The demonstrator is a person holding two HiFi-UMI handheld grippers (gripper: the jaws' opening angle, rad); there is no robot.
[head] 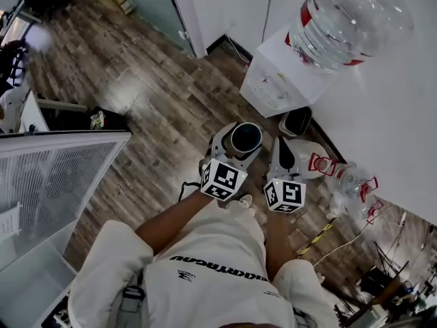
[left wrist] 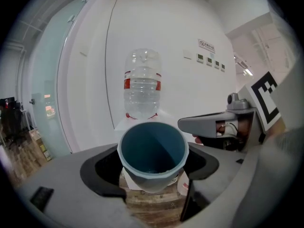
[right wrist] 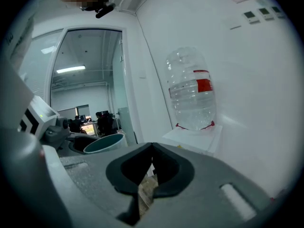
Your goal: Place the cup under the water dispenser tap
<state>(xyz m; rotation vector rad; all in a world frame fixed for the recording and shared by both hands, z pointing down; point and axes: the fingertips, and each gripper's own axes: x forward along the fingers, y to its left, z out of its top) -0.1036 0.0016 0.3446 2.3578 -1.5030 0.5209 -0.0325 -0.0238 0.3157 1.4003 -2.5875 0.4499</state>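
Note:
A blue-grey cup (head: 246, 137) stands upright between the jaws of my left gripper (head: 235, 149), which is shut on its sides. In the left gripper view the empty cup (left wrist: 152, 151) fills the middle, mouth up. The white water dispenser (head: 276, 77) with its clear upturned bottle (head: 345, 16) stands ahead against the wall, a short way beyond the cup; the same bottle (left wrist: 142, 84) rises right behind the cup's rim. My right gripper (head: 283, 154) hangs beside the left one, jaws shut with nothing between them (right wrist: 151, 148). The tap itself is not visible.
A dark bin (head: 295, 120) sits on the wood floor right of the dispenser. Spare water bottles (head: 355, 183) lie along the wall at the right, with cables near them. A white mesh cabinet (head: 54, 176) stands to the left. A glass door (head: 147, 5) is at the back.

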